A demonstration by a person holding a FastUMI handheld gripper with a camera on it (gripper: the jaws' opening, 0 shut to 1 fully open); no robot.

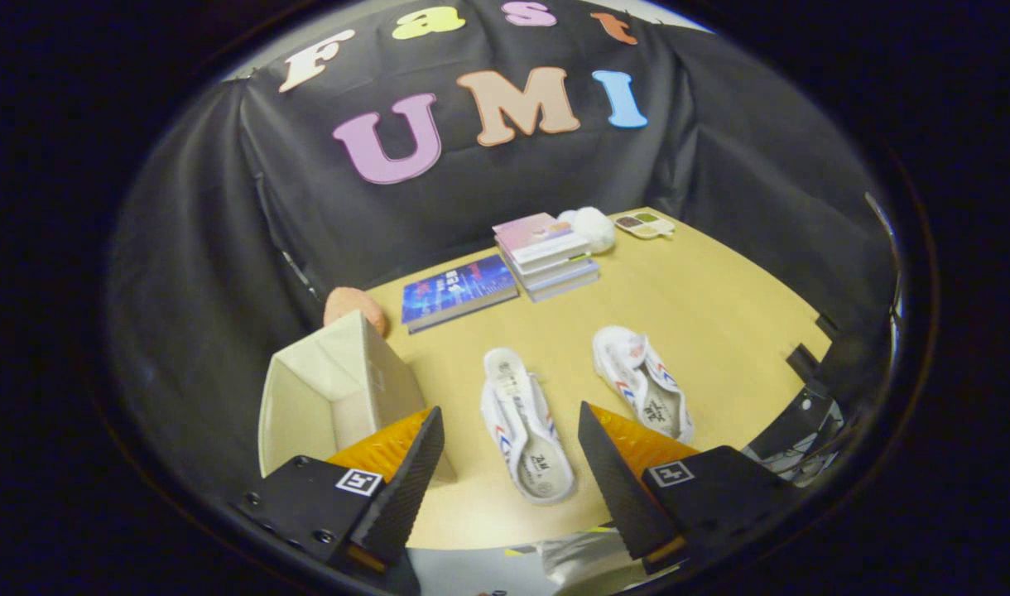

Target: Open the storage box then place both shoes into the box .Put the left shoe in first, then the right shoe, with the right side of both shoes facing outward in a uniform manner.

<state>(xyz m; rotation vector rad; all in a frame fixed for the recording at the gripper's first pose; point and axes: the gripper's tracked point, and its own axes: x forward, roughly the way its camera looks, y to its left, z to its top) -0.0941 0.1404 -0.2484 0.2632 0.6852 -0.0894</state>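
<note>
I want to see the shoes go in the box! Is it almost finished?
Not yet. The box already looks open, standing on the table beside the shoes. The gripper hangs with its jaws open, holding nothing. Both shoes, one between the jaws and the other beyond it, lie outside the box, so both placings remain.

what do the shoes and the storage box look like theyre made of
Both shoes look like white canvas, matte, with red and blue side stripes. The storage box looks like stiff cream plastic or coated card, smooth with crisp edges; which one is unclear. The open tongs hover above them.
</note>
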